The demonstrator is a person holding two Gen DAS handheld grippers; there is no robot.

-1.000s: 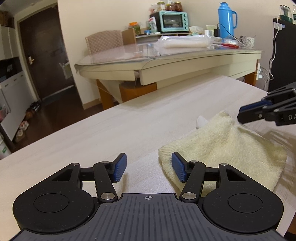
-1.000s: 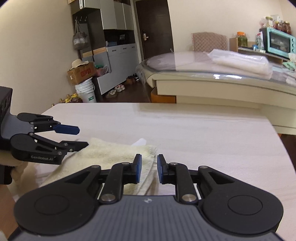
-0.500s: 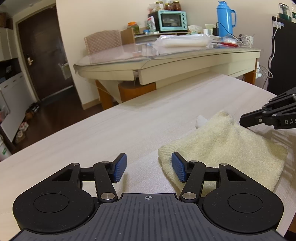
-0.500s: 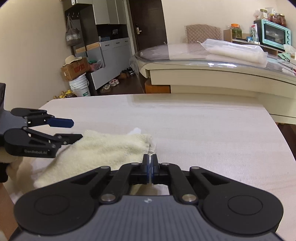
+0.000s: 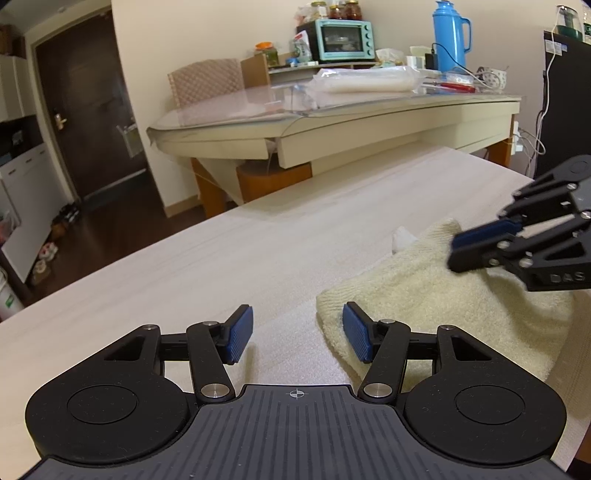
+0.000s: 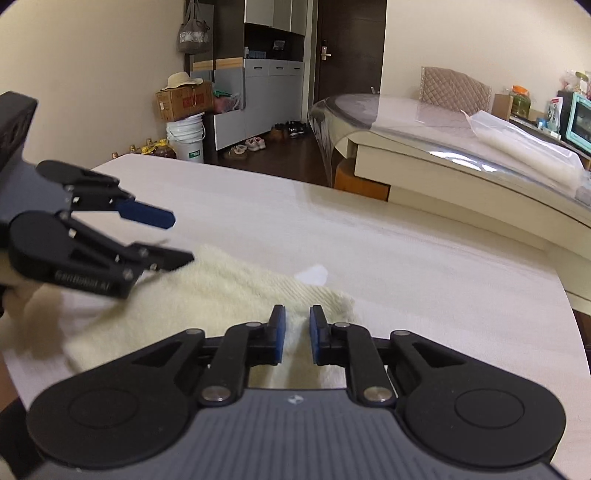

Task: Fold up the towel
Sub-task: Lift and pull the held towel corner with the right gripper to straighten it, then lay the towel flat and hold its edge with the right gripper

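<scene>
A cream terry towel [image 5: 439, 295] lies folded on the pale wooden table [image 5: 229, 266], with a small white tag [image 5: 402, 236] at its far edge. My left gripper [image 5: 297, 332] is open and empty, its right pad over the towel's near corner. My right gripper [image 6: 294, 334] is open a little, empty, just above the towel [image 6: 221, 291]. In the left wrist view the right gripper [image 5: 456, 249] hovers over the towel's right part. In the right wrist view the left gripper [image 6: 177, 240] is open over the towel's left edge.
A second table [image 5: 332, 122] with a glass top stands behind, with a plastic-wrapped bundle [image 5: 365, 79], a blue thermos [image 5: 448, 35] and a teal toaster oven [image 5: 343, 38]. A chair [image 5: 207, 86] is behind it. The table's right edge [image 6: 569, 321] is near.
My right gripper shut half a second ago and has now opened a little, and it has moved leftwards over the towel. My left gripper has stayed open and still.
</scene>
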